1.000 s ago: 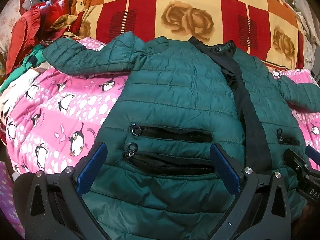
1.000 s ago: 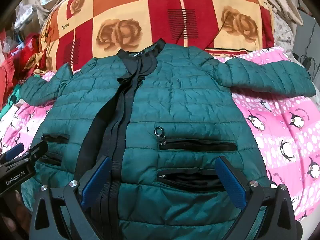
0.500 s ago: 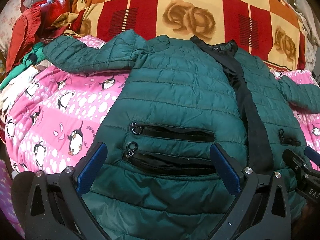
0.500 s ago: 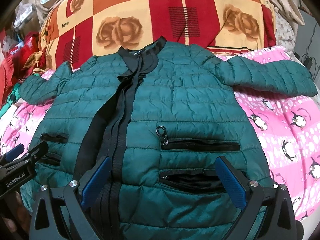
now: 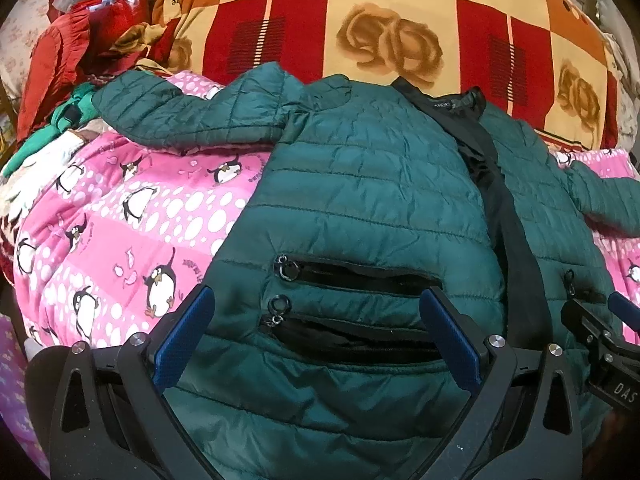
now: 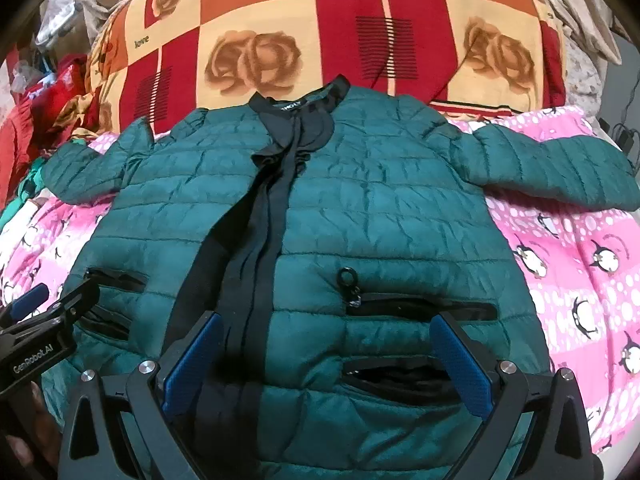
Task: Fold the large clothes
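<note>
A dark green quilted jacket (image 5: 360, 184) lies flat, front up, on a pink penguin blanket (image 5: 120, 220), with its black collar at the far end and both sleeves spread out sideways. It also shows in the right wrist view (image 6: 380, 208). My left gripper (image 5: 316, 332) is open and empty, hovering over the hem by the left pocket zips. My right gripper (image 6: 326, 354) is open and empty over the hem by the right pockets and the black zip band (image 6: 256, 248). Each gripper shows at the edge of the other's view.
A red, orange and cream rose-patterned blanket (image 6: 360, 40) rises behind the collar. A heap of red and green clothes (image 5: 68, 64) lies at the far left. The pink blanket (image 6: 580, 280) extends to the right of the jacket.
Both views have shifted slightly; the jacket sits a little lower and farther in the frames. Both grippers stay open and the jacket lies as before.
</note>
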Demonstrator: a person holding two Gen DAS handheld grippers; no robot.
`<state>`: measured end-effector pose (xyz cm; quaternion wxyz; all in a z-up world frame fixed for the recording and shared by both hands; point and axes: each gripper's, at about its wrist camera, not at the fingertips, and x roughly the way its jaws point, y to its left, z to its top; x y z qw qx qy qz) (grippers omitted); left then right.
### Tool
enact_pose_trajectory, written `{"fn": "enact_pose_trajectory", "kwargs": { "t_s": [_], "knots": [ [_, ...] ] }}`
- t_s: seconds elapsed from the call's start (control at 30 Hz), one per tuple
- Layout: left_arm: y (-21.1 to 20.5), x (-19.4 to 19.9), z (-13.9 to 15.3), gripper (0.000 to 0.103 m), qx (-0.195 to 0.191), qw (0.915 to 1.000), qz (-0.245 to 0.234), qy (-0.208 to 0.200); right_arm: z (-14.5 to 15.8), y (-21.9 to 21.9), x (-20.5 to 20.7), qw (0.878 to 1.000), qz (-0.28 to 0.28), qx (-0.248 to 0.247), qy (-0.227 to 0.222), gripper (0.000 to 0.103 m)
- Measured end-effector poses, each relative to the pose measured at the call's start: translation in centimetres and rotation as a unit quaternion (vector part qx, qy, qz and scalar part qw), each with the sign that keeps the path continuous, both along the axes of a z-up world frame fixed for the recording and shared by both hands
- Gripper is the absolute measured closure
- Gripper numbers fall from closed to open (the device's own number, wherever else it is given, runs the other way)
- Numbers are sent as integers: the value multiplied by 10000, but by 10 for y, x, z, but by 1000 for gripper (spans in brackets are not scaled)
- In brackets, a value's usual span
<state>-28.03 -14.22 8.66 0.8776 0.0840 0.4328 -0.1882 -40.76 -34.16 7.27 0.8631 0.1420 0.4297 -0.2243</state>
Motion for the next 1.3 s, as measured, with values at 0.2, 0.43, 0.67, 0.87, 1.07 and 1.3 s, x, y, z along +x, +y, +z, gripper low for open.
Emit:
{"fn": "enact_pose_trajectory", "kwargs": {
  "t_s": [0.2,0.43,0.67,0.87,1.07,1.3],
  "knots": [
    [2,4,1,0,-9,10000,19,-39,1,1,8,10000,28,-29,70,0],
    [5,11,1,0,-4,10000,89,-42,2,2,16,10000,59,-52,57,0],
    [7,22,1,0,34,9998,197,-75,2,3,30,9998,165,-58,91,0],
    [13,33,2,0,17,9995,318,-86,4,6,41,9998,206,48,-2,0],
    [19,43,7,0,-12,9992,388,-123,2,8,49,9996,226,144,6,0],
    [24,56,18,0,-19,9986,453,-268,4,14,56,9993,340,140,-11,0]
  ]
}}
